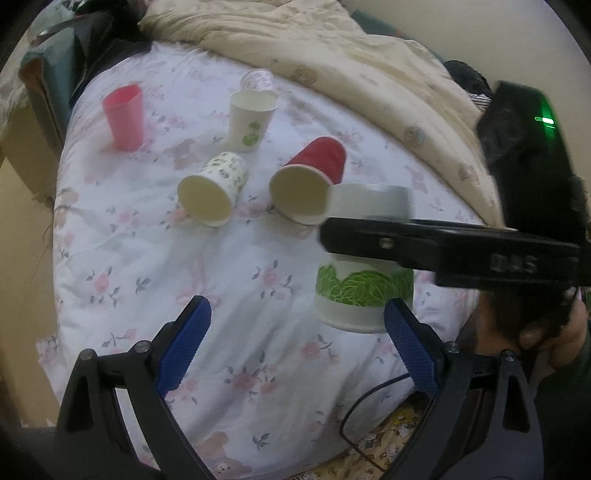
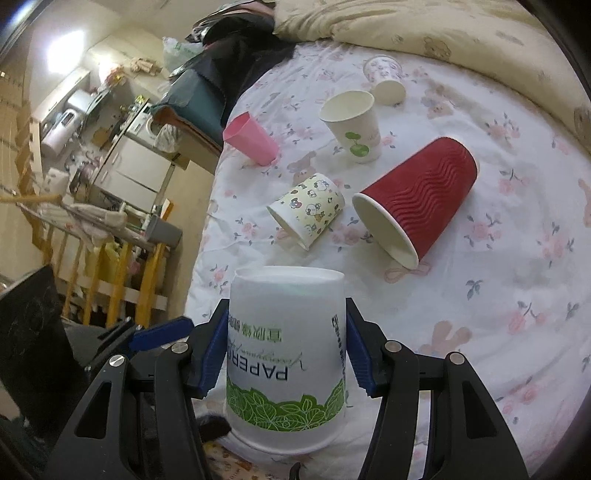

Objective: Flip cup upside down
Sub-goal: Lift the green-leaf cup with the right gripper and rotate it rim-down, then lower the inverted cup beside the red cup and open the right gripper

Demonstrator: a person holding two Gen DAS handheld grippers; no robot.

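A white paper cup with a green leaf band [image 2: 286, 354] is held upside down, base up, between the blue pads of my right gripper [image 2: 286, 354], which is shut on it just above the bed. In the left wrist view the same cup [image 1: 364, 291] shows at right with the right gripper's black finger [image 1: 424, 247] across it. My left gripper [image 1: 295, 339] is open and empty, low over the floral sheet [image 1: 229, 295], its right pad close to the cup's rim.
On the sheet lie a red ribbed cup [image 2: 417, 210] and a small cartoon cup [image 2: 308, 208] on their sides. A white cup with a green sprout [image 2: 352, 125] and a pink cup [image 2: 251, 138] stand behind. A small patterned cup [image 2: 384, 79] lies near the beige quilt [image 2: 443, 33].
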